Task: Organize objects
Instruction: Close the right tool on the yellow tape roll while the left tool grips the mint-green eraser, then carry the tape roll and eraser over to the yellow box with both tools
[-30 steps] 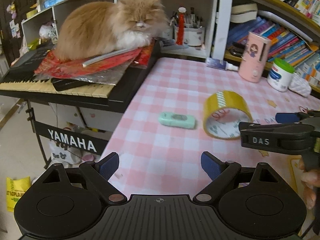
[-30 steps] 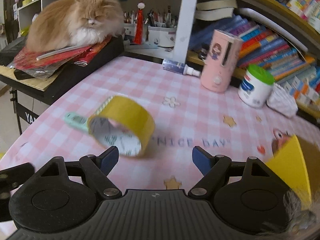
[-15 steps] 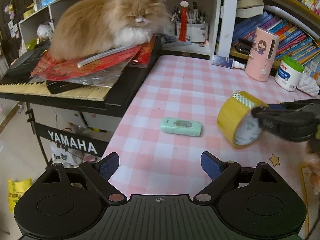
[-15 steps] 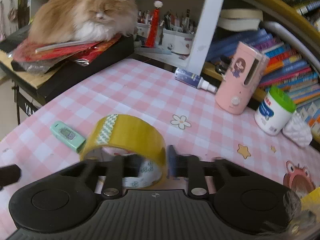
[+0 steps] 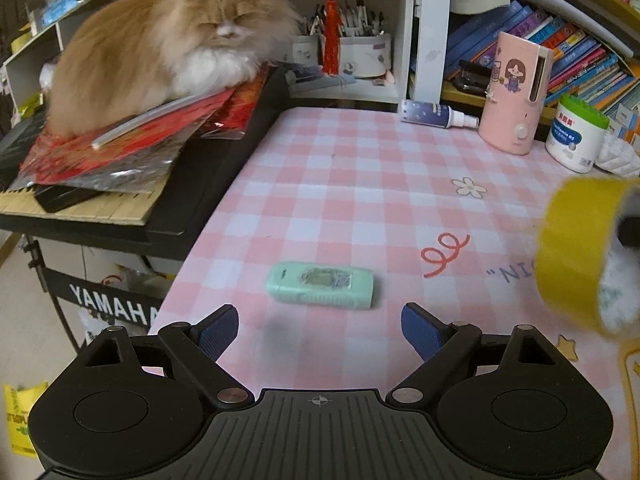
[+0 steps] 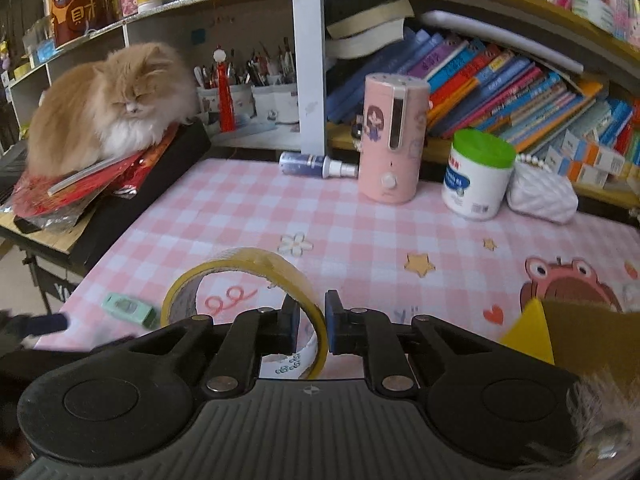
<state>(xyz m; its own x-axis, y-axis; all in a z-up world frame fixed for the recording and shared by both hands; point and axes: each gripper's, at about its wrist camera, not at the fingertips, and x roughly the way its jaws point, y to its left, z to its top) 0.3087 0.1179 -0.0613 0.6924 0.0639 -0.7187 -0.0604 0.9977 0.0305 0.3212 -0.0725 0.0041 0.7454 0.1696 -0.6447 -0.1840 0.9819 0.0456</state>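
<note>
A yellow tape roll [image 6: 248, 276] hangs lifted off the pink checked tablecloth [image 6: 240, 208], and my right gripper [image 6: 312, 320] is shut on its wall, one finger inside the ring and one outside. From the left wrist the same tape roll [image 5: 572, 256] shows blurred at the right edge. A mint green eraser case [image 5: 320, 282] lies flat on the cloth just ahead of my left gripper [image 5: 320, 332], which is open with nothing between its blue pads. In the right wrist view the mint green eraser case [image 6: 128, 309] sits at lower left.
An orange cat [image 5: 168, 48] lies on red papers atop a black keyboard [image 5: 120, 208] left of the table. A pink humidifier [image 6: 390, 140], a white jar with a green lid [image 6: 478, 176], a spray bottle [image 6: 316, 164] and a white pouch stand along the bookshelf. A yellow box corner [image 6: 532, 334] shows at right.
My right gripper closed on the tape roll's wall and lifted it up and to the right. My left gripper moved forward and down toward the mint case.
</note>
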